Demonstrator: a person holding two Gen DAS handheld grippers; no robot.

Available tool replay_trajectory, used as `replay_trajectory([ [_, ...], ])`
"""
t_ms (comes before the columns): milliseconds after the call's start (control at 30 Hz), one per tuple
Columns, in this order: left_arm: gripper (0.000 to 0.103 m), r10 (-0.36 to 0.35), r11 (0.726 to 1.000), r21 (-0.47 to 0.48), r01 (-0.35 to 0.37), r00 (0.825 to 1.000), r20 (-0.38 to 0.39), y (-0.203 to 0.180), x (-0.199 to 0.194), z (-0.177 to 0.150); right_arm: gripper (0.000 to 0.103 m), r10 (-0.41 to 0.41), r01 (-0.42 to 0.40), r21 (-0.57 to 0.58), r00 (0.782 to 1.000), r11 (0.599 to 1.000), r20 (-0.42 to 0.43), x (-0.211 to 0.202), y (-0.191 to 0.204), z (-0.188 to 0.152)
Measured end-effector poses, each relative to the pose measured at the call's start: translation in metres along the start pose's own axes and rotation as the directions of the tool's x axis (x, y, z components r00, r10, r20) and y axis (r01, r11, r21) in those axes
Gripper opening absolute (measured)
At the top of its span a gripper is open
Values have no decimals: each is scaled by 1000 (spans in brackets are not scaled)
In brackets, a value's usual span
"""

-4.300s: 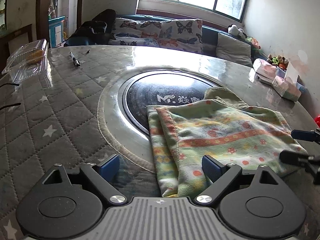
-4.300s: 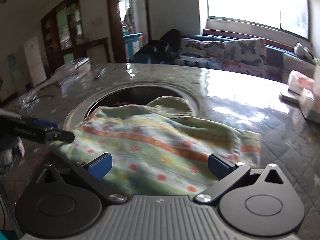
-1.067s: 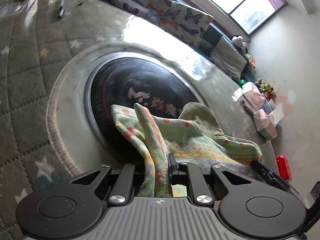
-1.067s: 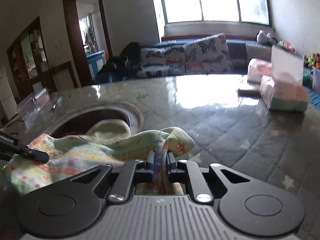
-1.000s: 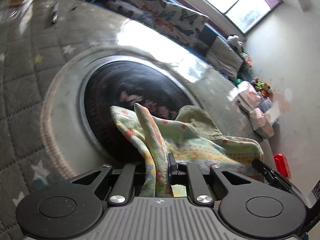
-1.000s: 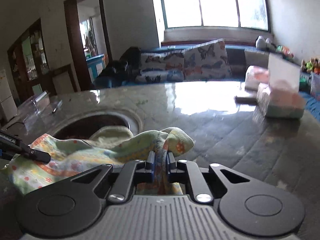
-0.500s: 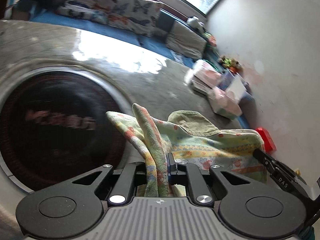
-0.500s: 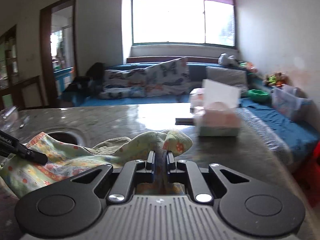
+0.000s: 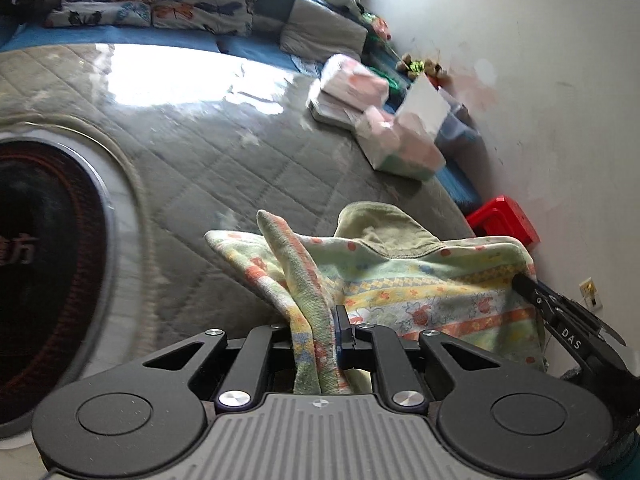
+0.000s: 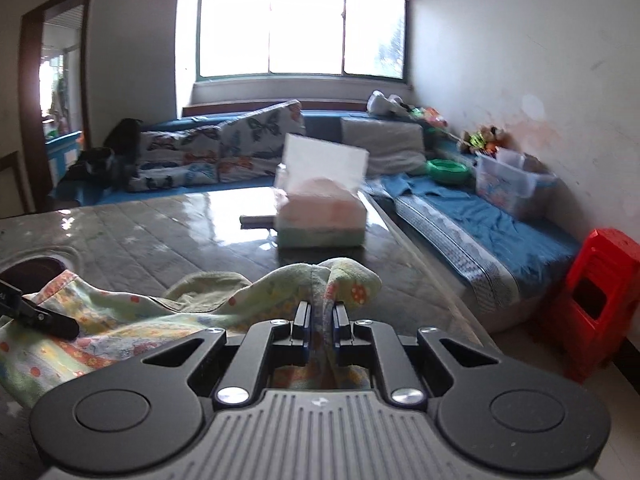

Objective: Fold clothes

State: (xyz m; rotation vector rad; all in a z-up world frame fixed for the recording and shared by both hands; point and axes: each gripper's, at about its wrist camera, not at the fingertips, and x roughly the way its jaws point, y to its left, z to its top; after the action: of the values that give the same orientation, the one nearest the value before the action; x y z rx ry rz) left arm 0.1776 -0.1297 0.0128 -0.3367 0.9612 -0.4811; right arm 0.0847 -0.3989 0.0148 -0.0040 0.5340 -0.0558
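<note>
A folded pale green garment (image 9: pixel 420 280) with orange and yellow patterned bands hangs between the two grippers, lifted over the grey quilted table (image 9: pixel 224 160). My left gripper (image 9: pixel 320 328) is shut on its left edge. My right gripper (image 10: pixel 320 318) is shut on its right edge, and the garment (image 10: pixel 120 328) stretches away to the left. The right gripper also shows at the right of the left wrist view (image 9: pixel 560 320). The left gripper's tip shows at the left of the right wrist view (image 10: pixel 44 318).
A round dark inset plate (image 9: pixel 44 280) is set in the table at the left. Tissue packs (image 9: pixel 400 144) and a tissue box (image 10: pixel 320 216) stand near the table's far right edge. A blue sofa (image 10: pixel 460 208) and a red stool (image 10: pixel 596 296) lie beyond.
Both grippers closed on the garment's edges, lifted it off the inset plate and carried it to the right, toward the table's right edge and the tissue box.
</note>
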Motion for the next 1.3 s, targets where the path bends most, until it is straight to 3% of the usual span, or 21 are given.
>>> replay_trajectory([
  [267, 14, 3, 1000, 24, -2, 999, -34, -5, 21, -6, 9, -45, 47, 27, 997, 999, -65, 22, -17, -19],
  [533, 28, 55, 997, 50, -54, 998, -5, -3, 16, -4, 11, -54, 59, 44, 991, 997, -122, 39, -16, -29],
  [733, 28, 113, 992, 46, -115, 993, 27, 6, 15, 2, 15, -49, 57, 54, 989, 997, -140, 47, -19, -32],
  [1100, 18, 105, 987, 116, -106, 994, 21, 5, 14, -3, 14, -36, 41, 28, 985, 999, -170, 27, -12, -40],
  [1300, 20, 127, 986, 108, -131, 991, 40, 8, 6, 3, 21, -55, 61, 36, 987, 997, -149, 20, -14, -29],
])
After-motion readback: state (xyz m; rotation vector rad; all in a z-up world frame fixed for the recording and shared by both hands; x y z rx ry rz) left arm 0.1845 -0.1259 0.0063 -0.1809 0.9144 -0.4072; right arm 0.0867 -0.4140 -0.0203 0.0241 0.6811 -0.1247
